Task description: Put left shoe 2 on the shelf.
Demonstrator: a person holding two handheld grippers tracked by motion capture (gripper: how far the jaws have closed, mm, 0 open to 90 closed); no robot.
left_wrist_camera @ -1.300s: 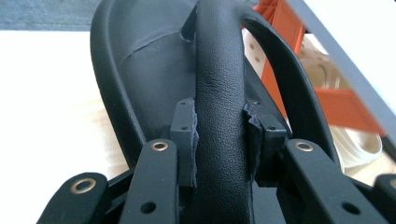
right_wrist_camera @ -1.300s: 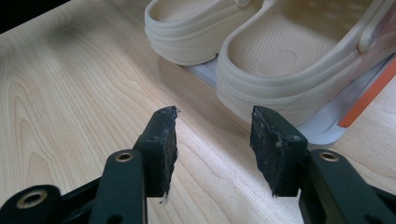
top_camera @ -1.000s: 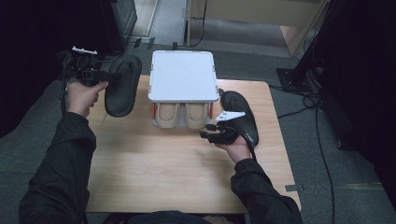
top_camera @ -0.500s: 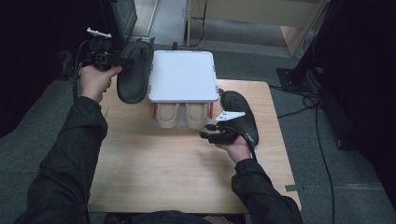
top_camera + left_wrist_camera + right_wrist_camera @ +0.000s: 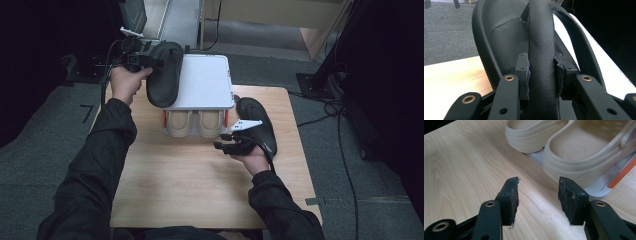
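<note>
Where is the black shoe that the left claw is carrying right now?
In the high view the black shoe hangs at upper left, clamped by its strap in the left claw, over the left edge of the white box.

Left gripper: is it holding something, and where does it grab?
Yes: the left gripper clamps a black slipper by its upper strap.

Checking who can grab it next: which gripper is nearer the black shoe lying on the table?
Right. The right gripper sits beside the lying black shoe; the left gripper holds the other black shoe across the white box.
</note>
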